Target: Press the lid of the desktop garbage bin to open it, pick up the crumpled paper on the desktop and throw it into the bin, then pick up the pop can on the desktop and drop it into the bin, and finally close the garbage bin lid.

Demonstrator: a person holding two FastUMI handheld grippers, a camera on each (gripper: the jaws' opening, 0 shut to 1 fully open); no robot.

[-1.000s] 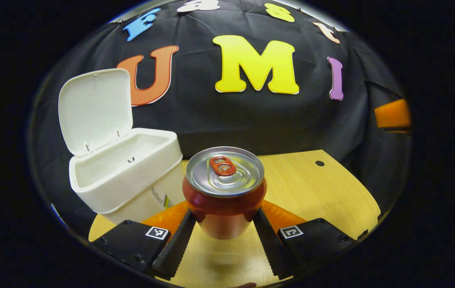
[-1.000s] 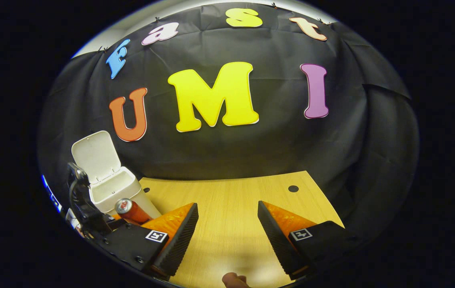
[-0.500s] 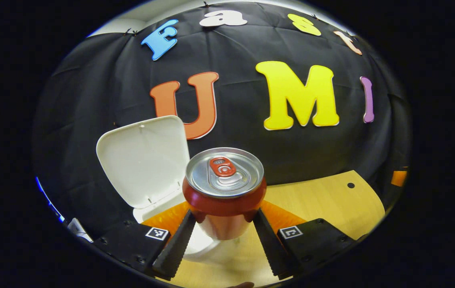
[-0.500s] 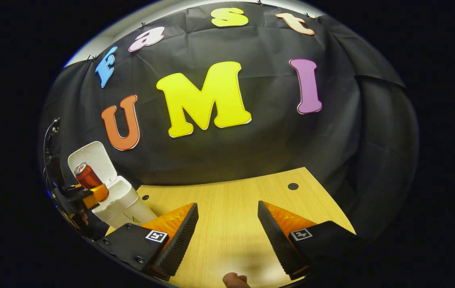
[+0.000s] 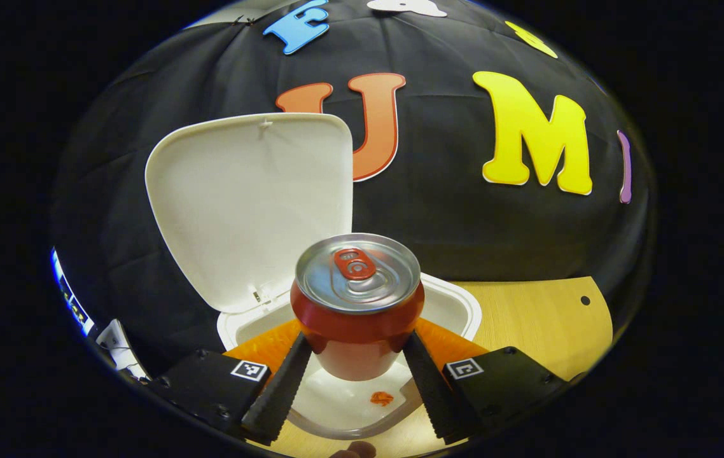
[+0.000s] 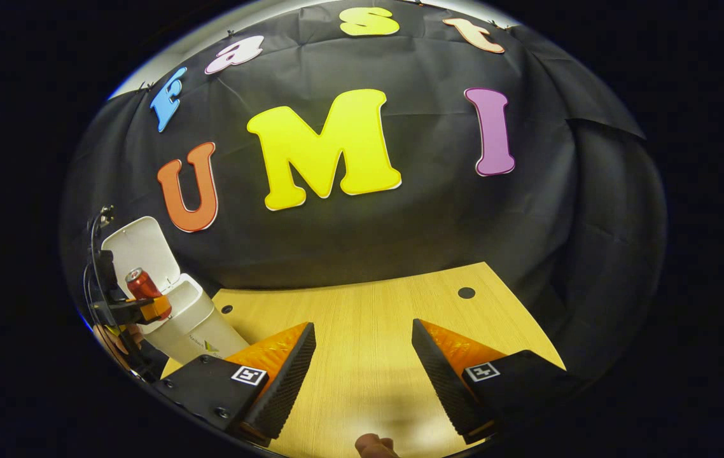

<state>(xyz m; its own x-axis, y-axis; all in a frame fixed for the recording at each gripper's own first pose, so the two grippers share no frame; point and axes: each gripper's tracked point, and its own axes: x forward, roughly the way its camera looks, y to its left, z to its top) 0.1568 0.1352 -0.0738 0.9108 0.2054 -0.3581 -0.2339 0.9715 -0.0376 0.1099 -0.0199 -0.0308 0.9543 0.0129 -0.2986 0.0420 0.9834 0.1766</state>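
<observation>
Left gripper view, read from left to right: the garbage bin lid (image 5: 250, 203) stands raised and open at the left, its pale inner face toward the camera, hinged at the back of the garbage bin (image 5: 457, 308), whose white rim curves round behind and to the right of the can. The left gripper (image 5: 357, 375) holds the pop can (image 5: 357, 305) upright between its two fingers, one finger pressing on each side of the red body just below the shoulder; the silver top and red tab face the camera. The can hangs directly above the bin's open mouth, clear of the rim, and the pale interior shows beneath its base with a small red-orange mark (image 5: 381, 398) on it. Whether the crumpled paper lies inside cannot be told. To the right, the wooden desktop (image 5: 540, 318) runs to its edge with a dark round hole (image 5: 584, 299). Right gripper view, left to right: the same bin (image 6: 193, 321) sits at the far left with the lid up, the can (image 6: 142, 284) held over it by the other gripper, and a hand (image 6: 114, 337) shows below. The right gripper (image 6: 362, 375) hovers above the bare desktop (image 6: 362, 305), well apart from the bin, fingers spread wide with nothing between them
</observation>
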